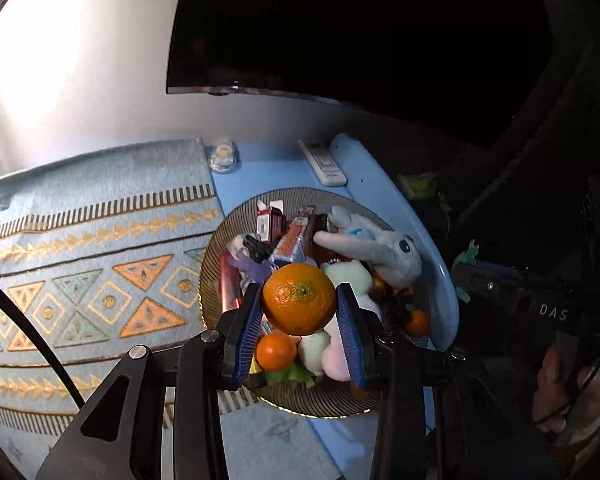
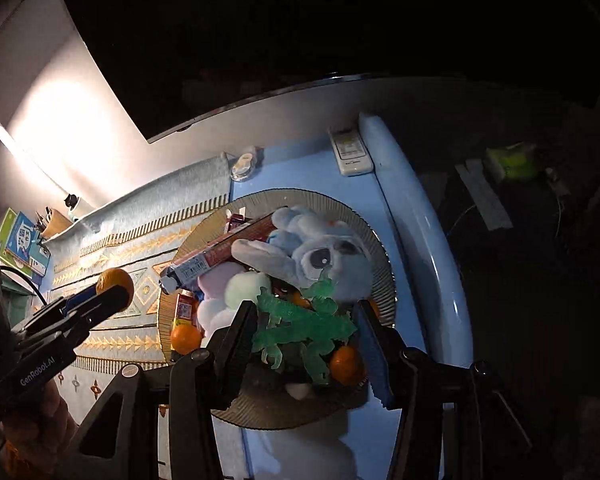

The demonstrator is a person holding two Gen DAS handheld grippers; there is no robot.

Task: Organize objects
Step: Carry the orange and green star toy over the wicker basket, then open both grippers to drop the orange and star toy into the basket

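A ribbed round plate [image 1: 214, 264] [image 2: 376, 232] on a blue table holds a grey-blue plush rabbit [image 1: 380, 250] [image 2: 324, 252], snack boxes [image 1: 270, 220], a long red packet [image 2: 224, 256], pastel plush balls [image 2: 246, 290] and several oranges [image 1: 276, 352] [image 2: 346, 364]. My left gripper [image 1: 299, 300] is shut on an orange [image 1: 299, 298], held above the plate; it also shows in the right wrist view [image 2: 114, 286]. My right gripper [image 2: 306, 324] is shut on a translucent green toy dinosaur [image 2: 300, 322] just above the plate's near side.
A patterned blue and gold cloth [image 1: 92, 264] covers the table left of the plate. A white remote [image 1: 322, 162] [image 2: 350, 152] and a small clear container [image 1: 222, 156] lie behind the plate. A dark screen [image 1: 340, 28] hangs above. The table's right edge [image 2: 420, 220] drops to dark floor.
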